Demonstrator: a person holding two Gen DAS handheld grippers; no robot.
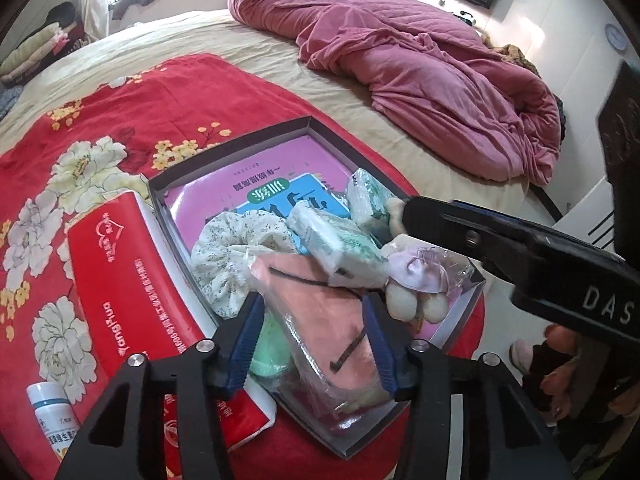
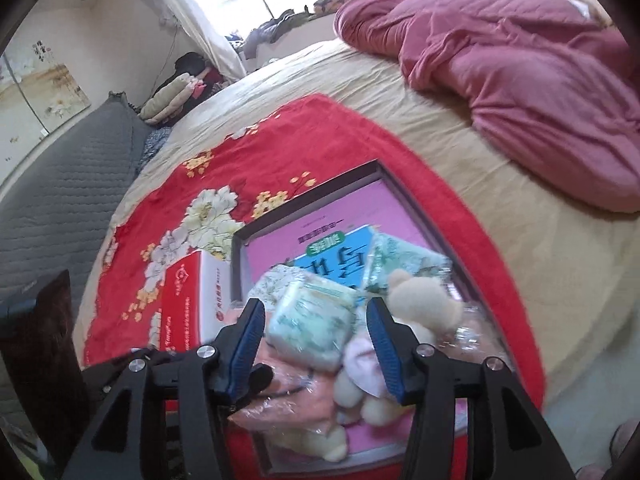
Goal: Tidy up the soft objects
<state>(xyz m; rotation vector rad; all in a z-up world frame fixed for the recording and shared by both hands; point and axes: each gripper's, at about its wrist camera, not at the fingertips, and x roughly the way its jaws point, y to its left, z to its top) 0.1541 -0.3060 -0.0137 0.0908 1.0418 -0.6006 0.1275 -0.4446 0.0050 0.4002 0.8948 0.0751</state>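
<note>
While the soft things sit heaped in the shallow box [image 1: 224,148] on the red floral blanket [image 1: 120,120], we hold the left gripper [image 1: 312,340] low over the near end of the pile. Its fingers [image 1: 250,344] stand spread on either side of a bagged pink cloth [image 1: 320,320], which lies with its long axis running away from us, straight down the gap; whether the pads actually press the plastic we cannot tell, so we judge them released. Just beyond it lie a floral scrunchie [image 1: 228,256] to the left, two green-printed tissue packs [image 1: 340,240] in the middle, and a small plush toy [image 1: 404,292] in a lilac dress at the right wall.

Our right gripper [image 2: 316,340] comes in from the right, its long body crossing over the box with its tip near the far tissue pack. In its own view the fingers [image 2: 248,340] are parted, a tissue pack [image 2: 312,328] between and beyond them, the plush toy [image 2: 416,300] by the right finger; blur hides any contact.

We judge the left hand nearer the pink cloth, so a straight close would take it across its short width. A red tissue box [image 1: 132,280] lies touching the shallow box's left wall, a white bottle [image 1: 48,412] beside it, and a pink quilt [image 1: 420,60] is bunched far up the bed [image 1: 240,40].
</note>
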